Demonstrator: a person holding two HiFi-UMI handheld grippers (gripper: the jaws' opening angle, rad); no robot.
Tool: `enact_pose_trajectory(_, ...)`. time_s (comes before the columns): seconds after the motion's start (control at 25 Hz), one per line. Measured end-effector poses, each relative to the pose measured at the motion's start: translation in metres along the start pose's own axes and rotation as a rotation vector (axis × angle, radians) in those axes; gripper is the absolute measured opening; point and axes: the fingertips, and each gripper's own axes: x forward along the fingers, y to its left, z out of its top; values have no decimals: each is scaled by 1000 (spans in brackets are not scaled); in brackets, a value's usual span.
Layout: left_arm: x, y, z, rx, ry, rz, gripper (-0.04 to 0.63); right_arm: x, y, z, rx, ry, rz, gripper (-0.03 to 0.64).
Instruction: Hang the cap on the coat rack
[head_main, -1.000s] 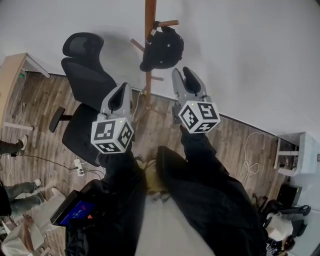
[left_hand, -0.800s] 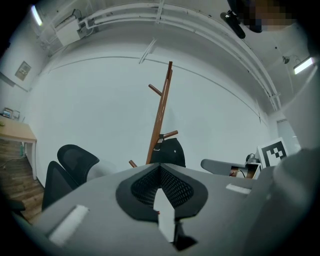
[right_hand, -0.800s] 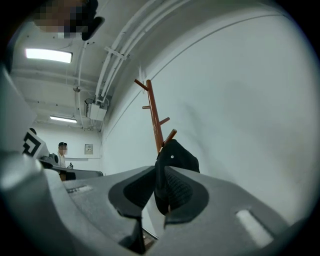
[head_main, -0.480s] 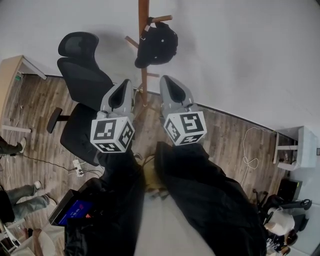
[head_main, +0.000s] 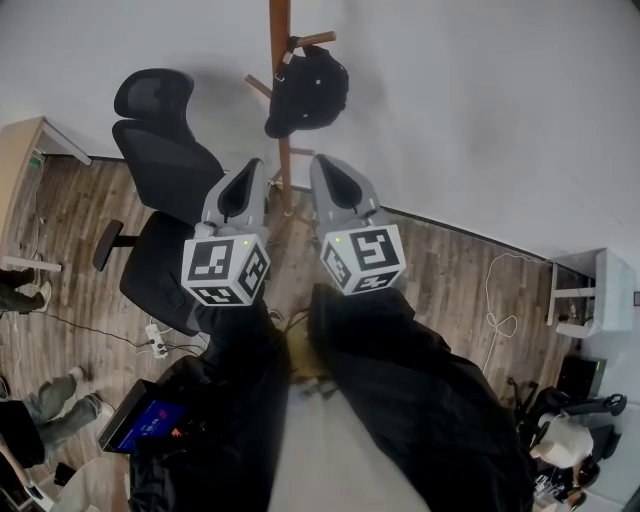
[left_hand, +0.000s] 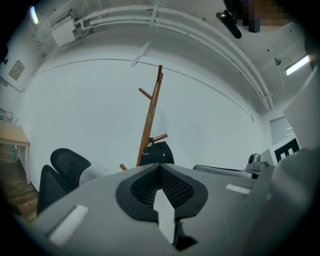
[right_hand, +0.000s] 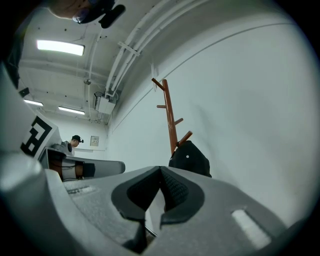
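Observation:
A black cap (head_main: 306, 91) hangs on a peg of the brown wooden coat rack (head_main: 279, 60) against the white wall. It also shows as the cap (left_hand: 157, 153) on the rack (left_hand: 150, 117) in the left gripper view, and as the cap (right_hand: 191, 158) on the rack (right_hand: 169, 117) in the right gripper view. My left gripper (head_main: 245, 172) is shut and holds nothing, below and left of the cap. To its right my right gripper (head_main: 324, 166) is shut too, empty, well clear of the cap.
A black office chair (head_main: 165, 190) stands left of the rack. A wooden desk edge (head_main: 25, 150) is at far left and a white shelf unit (head_main: 590, 295) at far right. Cables lie on the wood floor (head_main: 470, 280). A person stands in the distance (right_hand: 75, 145).
My right gripper let go of the cap, shut its jaws and drew back down and left, away from the rack. The cap stays on the peg. The left gripper barely moved.

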Motion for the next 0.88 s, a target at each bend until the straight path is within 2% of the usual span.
enact_pose_trajectory(0.88,-3,-6,-5,-1,11,-2,2,-5,2,-3,14,7,12,-4)
